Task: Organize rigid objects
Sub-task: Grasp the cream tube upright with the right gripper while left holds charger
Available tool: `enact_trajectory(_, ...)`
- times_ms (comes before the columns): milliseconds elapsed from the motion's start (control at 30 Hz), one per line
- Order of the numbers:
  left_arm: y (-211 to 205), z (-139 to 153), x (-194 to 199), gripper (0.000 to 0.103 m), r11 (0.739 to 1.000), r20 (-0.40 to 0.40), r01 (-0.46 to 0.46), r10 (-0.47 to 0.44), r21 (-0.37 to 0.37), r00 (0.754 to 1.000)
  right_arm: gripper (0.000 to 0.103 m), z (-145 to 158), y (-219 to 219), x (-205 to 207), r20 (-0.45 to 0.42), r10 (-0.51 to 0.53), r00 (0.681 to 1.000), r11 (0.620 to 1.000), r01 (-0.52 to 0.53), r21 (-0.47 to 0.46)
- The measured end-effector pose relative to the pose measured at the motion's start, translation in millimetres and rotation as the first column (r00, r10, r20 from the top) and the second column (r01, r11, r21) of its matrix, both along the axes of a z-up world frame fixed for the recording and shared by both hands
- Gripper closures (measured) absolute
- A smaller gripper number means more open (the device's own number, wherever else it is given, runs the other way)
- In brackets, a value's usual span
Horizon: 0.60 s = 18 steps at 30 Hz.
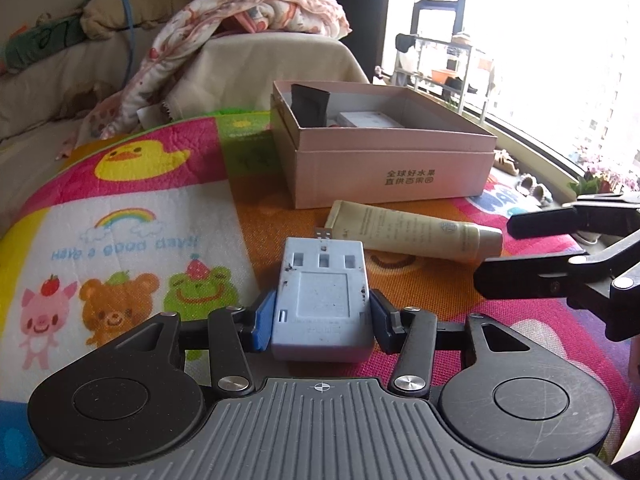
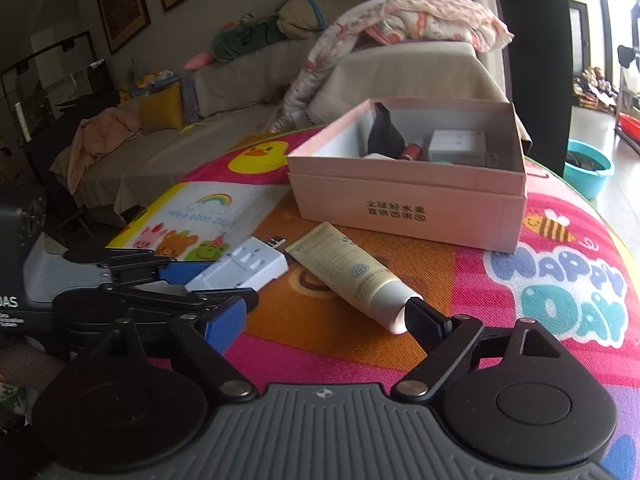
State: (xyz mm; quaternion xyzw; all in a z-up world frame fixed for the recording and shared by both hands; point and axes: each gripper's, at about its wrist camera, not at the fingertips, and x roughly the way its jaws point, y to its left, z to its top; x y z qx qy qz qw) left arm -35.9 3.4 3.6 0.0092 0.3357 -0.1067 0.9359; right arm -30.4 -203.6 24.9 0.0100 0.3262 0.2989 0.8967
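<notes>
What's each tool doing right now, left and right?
Left tool: closed on the pale blue charger block.
Right tool: open, holding nothing; one finger sits at the cap end of the cream tube.

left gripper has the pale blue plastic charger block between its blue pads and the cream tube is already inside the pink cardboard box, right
Not quite. The left gripper does hold the pale blue plastic charger block, but the cream tube lies on the colourful cartoon play mat in front of the pink cardboard box, not inside it. The right wrist view shows this.
</notes>
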Motion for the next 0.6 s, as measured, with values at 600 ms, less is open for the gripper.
enact_trajectory(600,0.8,0.1,-1.3,0.049,1.0,0.007,-0.003,0.003,-0.004,1.0,0.039,-1.4,15.8,24.4,-0.047,0.006,0.999,1.0,-0.007,-0.024)
